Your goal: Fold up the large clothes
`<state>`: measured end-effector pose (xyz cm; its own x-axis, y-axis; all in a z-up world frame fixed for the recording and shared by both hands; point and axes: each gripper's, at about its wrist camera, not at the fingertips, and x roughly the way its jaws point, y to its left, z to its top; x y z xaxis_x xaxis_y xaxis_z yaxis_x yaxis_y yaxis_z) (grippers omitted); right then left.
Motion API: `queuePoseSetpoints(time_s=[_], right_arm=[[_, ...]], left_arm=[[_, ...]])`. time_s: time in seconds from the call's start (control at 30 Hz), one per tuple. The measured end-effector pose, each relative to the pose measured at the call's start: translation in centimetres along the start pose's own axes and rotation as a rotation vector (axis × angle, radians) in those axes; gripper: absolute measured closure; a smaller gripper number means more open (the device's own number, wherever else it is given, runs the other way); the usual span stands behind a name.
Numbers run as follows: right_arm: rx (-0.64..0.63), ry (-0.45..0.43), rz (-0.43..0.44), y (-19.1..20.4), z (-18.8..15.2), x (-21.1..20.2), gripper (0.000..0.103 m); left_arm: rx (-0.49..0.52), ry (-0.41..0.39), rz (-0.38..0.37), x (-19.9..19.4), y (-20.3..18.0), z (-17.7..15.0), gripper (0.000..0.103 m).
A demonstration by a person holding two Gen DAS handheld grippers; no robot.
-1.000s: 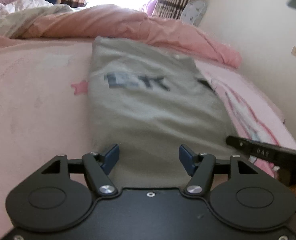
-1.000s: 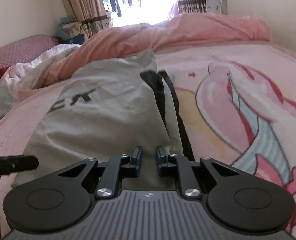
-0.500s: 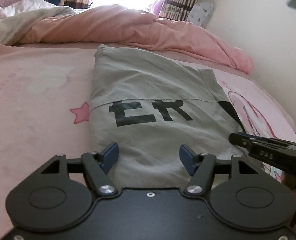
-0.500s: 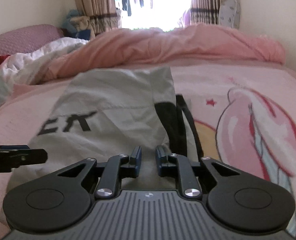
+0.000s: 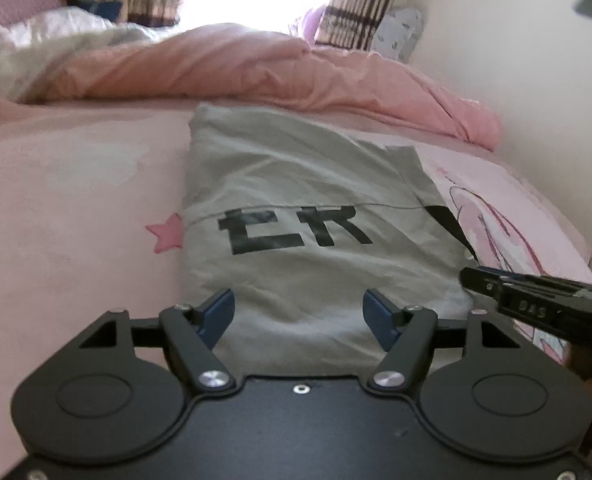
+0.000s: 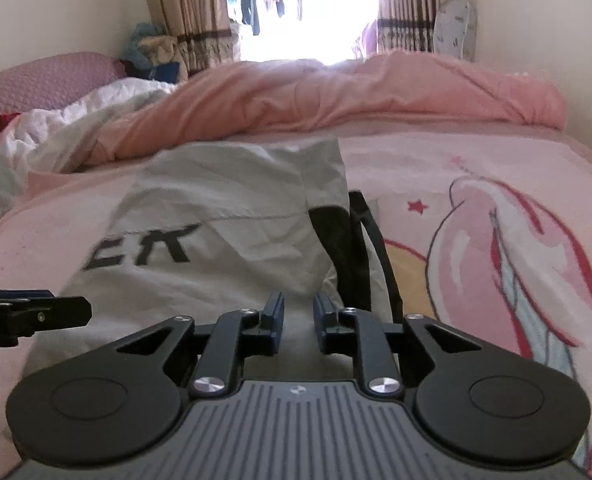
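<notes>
A: Where is the grey garment [image 5: 296, 216], and which way does it run?

B: It lies flat on the pink bed sheet [image 5: 76, 208], folded into a long strip. Its long axis runs from the claws away toward the bunched pink duvet [image 5: 256, 68] at the far side of the bed; the near end is right at the claw tips, the far end just short of the duvet.

A: Any markings?

B: Black letters "ER" [image 5: 292, 230] across the middle, read from the near end, and a black panel [image 6: 341, 248] along its right edge (with a dark strap beside it in the right wrist view).

A: The left claw [image 5: 297, 314]?

B: Spread wide over the near end of the garment, nothing between its blue pads [image 5: 216, 312].

A: And the right claw [image 6: 298, 310]?

B: Nearly pressed together, a narrow gap left, low over the near right part of the cloth. I cannot tell whether fabric is caught in it.

A: Any containers?

B: None in view. A unicorn print [image 6: 507, 256] covers the sheet to the right.
</notes>
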<state>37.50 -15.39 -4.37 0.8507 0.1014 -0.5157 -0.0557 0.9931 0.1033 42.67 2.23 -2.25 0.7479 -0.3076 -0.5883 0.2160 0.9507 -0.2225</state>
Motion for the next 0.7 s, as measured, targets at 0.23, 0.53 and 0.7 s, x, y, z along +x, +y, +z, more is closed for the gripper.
queuePoseSetpoints(time_s=[0.23, 0.53, 0.7], right_arm=[[0.001, 0.007, 0.0, 0.2, -2.1, -3.2, 0.08], [0.031, 0.076, -0.013, -1.4, -5.0, -1.7, 0.08], [0.034, 0.06, -0.006, -1.7, -5.7, -1.7, 0.08]], left_arm=[[-0.003, -0.011, 0.042, -3.6, -1.1, -3.3, 0.034], [-0.001, 0.035, 0.049, -1.9, -1.5, -7.2, 0.033], [0.017, 0.029, 0.052, -1.8, -1.5, -7.4, 0.031]])
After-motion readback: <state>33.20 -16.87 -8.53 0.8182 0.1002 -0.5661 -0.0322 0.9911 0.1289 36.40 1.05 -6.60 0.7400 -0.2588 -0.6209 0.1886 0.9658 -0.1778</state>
